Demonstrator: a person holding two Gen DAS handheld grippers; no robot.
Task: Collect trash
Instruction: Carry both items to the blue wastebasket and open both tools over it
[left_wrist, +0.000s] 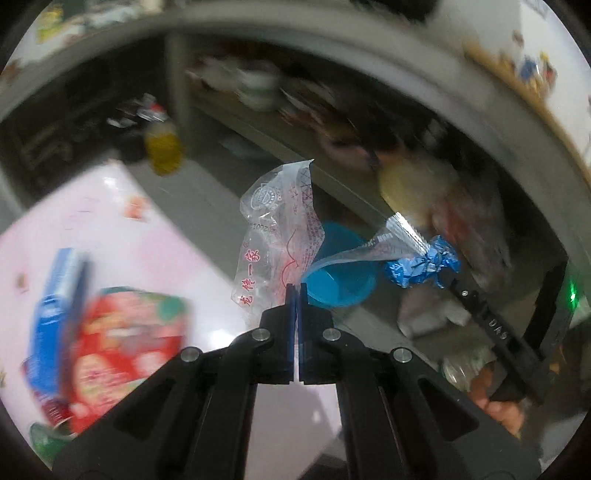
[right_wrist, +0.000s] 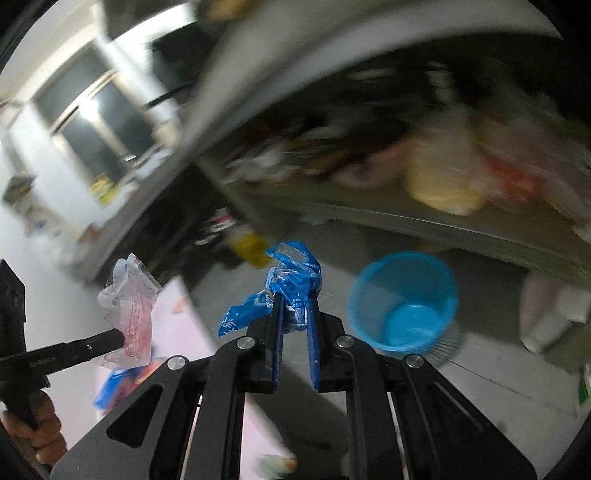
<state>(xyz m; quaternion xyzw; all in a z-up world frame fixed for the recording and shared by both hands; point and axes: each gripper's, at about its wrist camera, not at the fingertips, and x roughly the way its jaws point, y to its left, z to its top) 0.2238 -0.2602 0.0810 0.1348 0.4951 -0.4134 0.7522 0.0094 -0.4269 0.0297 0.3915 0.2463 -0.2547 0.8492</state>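
My left gripper (left_wrist: 296, 286) is shut on a clear plastic wrapper with red print (left_wrist: 275, 236), which stands up from the pinched pads; the same clear wrapper (right_wrist: 129, 314) hangs from that gripper (right_wrist: 120, 336) at the left of the right wrist view. My right gripper (right_wrist: 295, 301) is shut on a crumpled blue wrapper (right_wrist: 291, 273). In the left wrist view this blue wrapper (left_wrist: 421, 267) shows at the tip of the right gripper (left_wrist: 448, 275). A round blue bin (right_wrist: 404, 301) stands on the grey floor, right of and beyond my right fingers; the blue bin (left_wrist: 341, 280) lies just past my left fingertips.
A pale pink table (left_wrist: 122, 236) at the left carries a red snack packet (left_wrist: 125, 350) and a blue box (left_wrist: 55, 321). Beyond the bin a low shelf (right_wrist: 443, 221) holds blurred bags and clutter. A yellow bottle (left_wrist: 164, 147) stands on the floor. A hand (right_wrist: 33, 428) grips the left handle.
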